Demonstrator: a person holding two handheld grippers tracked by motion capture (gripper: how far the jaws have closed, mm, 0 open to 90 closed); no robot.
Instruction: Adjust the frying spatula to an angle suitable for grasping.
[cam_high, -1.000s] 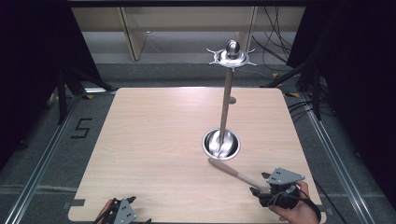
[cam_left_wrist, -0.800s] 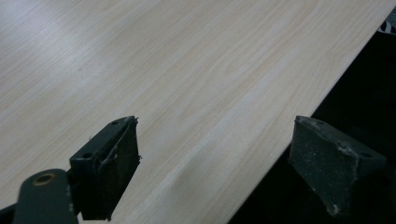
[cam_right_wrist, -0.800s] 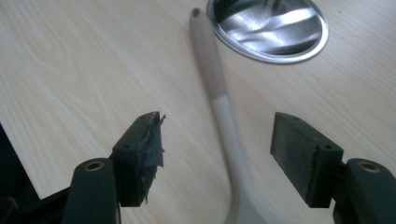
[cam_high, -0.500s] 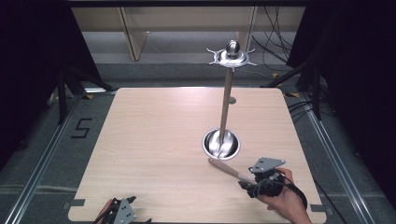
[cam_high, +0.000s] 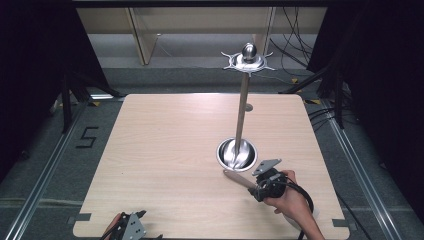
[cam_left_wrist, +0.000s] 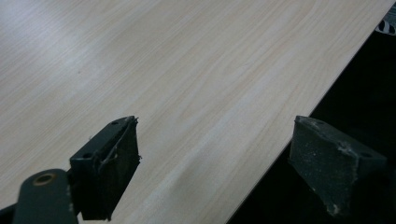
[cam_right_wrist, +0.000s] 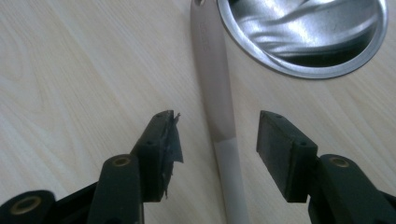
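One beige utensil handle (cam_right_wrist: 218, 116) lies flat on the wooden table (cam_high: 165, 150), its far end just beside the round steel base (cam_right_wrist: 303, 37) of one stand; the right gripper (cam_right_wrist: 218, 135) straddles it, jaws wide, a pad on either side, neither touching; one tall stand pole (cam_high: 242, 112) rises from that base to a spiked metal top (cam_high: 248, 60) in the high view, while the right gripper view gives the handle's two-tone surface close up; the left gripper (cam_left_wrist: 215, 154) hangs wide open over the table's near edge.
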